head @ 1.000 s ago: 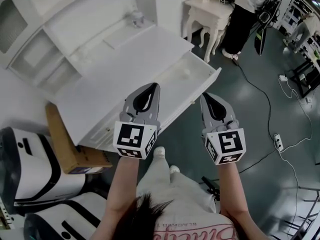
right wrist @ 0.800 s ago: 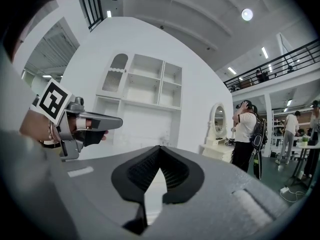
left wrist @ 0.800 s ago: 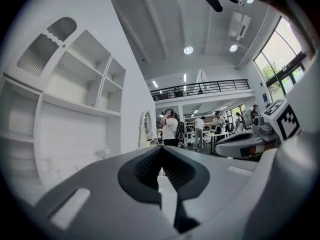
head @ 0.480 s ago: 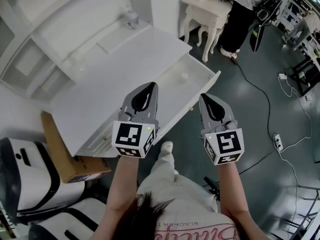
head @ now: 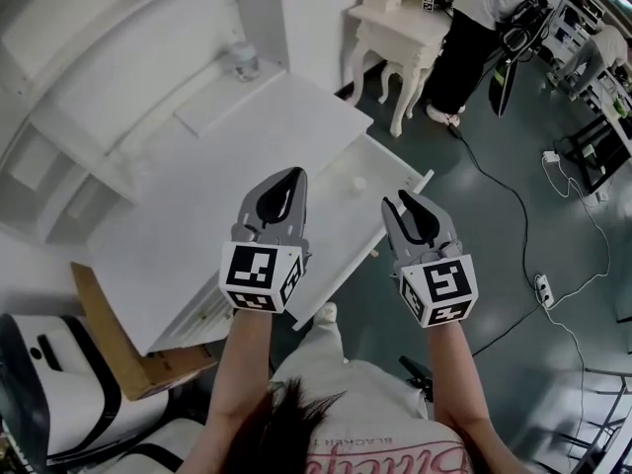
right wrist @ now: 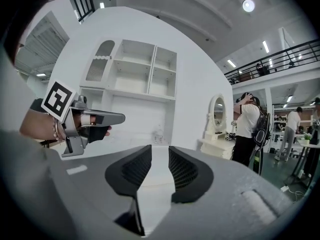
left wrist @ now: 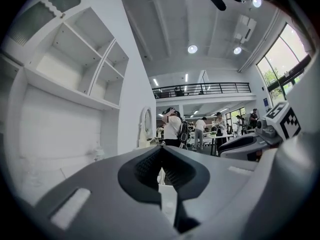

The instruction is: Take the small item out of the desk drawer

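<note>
The white desk's drawer [head: 423, 179] stands pulled out to the right. A small pale round item [head: 357, 183] lies on its floor. My left gripper [head: 295, 174] hovers over the desk edge beside the drawer, jaws shut and empty [left wrist: 161, 156]. My right gripper [head: 402, 197] hangs over the drawer's front end, just right of the item. Its jaws are opening, and nothing is between them [right wrist: 160, 156]. Each gripper shows in the other's view: the left gripper [right wrist: 100, 119] and the right gripper [left wrist: 250, 143].
A white hutch with shelves [head: 59, 156] rises behind the desk top, where a small jar [head: 242, 60] stands. A cardboard box [head: 118, 334] and white machines [head: 49, 393] sit lower left. A white dressing table [head: 395, 23], a standing person [head: 474, 28] and floor cables [head: 538, 284] are on the right.
The right gripper's jaws have parted from shut. Both grippers have come forward over the drawer, and the desk has slid down and left in the head view. The left gripper stays shut.
</note>
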